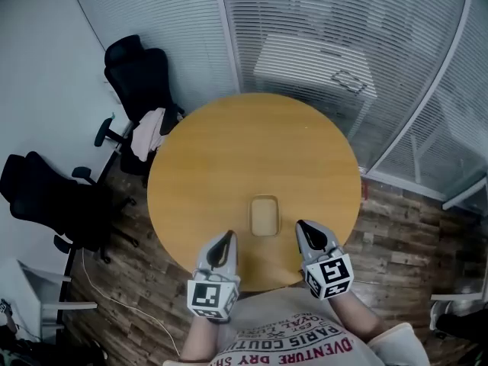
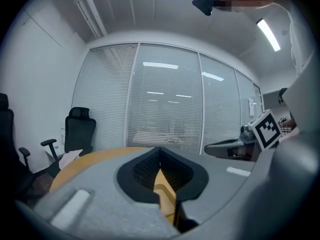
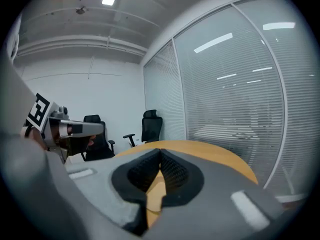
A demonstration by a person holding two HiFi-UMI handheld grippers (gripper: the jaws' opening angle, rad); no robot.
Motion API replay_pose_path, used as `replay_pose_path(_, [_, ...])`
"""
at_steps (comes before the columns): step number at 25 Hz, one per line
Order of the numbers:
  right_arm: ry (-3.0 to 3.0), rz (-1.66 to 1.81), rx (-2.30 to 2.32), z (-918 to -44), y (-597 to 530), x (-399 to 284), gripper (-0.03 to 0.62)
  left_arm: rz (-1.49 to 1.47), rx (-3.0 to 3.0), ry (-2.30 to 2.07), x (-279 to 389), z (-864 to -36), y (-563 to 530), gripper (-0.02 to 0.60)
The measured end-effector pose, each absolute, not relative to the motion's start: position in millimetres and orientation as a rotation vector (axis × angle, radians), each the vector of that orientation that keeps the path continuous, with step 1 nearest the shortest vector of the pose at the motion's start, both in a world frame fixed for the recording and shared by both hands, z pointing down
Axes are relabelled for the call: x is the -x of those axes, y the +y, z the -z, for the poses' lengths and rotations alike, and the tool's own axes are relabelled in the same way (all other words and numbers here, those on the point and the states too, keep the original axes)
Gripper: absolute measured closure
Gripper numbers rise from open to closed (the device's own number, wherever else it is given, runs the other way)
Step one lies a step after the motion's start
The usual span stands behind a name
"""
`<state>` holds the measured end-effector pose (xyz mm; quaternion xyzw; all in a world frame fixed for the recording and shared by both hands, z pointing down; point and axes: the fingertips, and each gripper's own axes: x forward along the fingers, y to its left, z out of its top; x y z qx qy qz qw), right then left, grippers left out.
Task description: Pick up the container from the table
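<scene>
Well beyond the fingertips of both grippers runs a glass wall with slatted blinds (image 1: 305,21), and off past the left fingers stand two black office chairs (image 1: 137,71), one with a pale cloth (image 1: 147,132) draped over it.

The round wooden table (image 1: 229,151) spreads out ahead of and beneath both pairs of fingers, and its near edge lies just behind them. The left gripper (image 1: 226,239) and the right gripper (image 1: 301,227) hover side by side over that near part. Each has its fingers clenched tip to tip with nothing between them. Each gripper's own view shows only bare tabletop past the closed tips.

The container (image 1: 264,216) sits on the table in the gap between the two sets of fingertips — its near end about level with them, the rest just ahead. It touches neither gripper.

It is small, shallow and rectangular with rounded corners, close in colour to the wood. It looks light and stiff, probably a thin-walled tray, so weight should be no trouble. A smooth low wall could slip, though, and a hard squeeze might flex it. The safest hold is likely one long side wall, with one finger inside and one outside. Alternatively, each gripper could take an opposite long wall. Either way the fingers must part first.
</scene>
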<state>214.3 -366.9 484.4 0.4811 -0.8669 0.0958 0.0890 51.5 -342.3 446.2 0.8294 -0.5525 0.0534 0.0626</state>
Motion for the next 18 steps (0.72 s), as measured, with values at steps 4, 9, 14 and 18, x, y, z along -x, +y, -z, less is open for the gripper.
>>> replay_pose_path(4, [-2.55, -0.339, -1.407, -499, -395, -214, 0.591, -0.186, -2.519, -1.687, -49, -454, -365, 0.575])
replay_pose_path(9, [-2.496, -0.373, -1.368, -516, -416, -200, 0.591, -0.181, -2.488, -1.699, -27, -465, -390, 0.575])
replay_pose_path(14, [-2.41, -0.519, -1.24, -569, -435, -178, 0.591, -0.214, -2.492, -1.667, -14, -476, -411, 0.575])
replay_pose_path(18, [-2.288, -0.633, -1.211, -619, -451, -176, 0.563, -0.221, -2.5, -1.644, -1, -485, -428, 0.575])
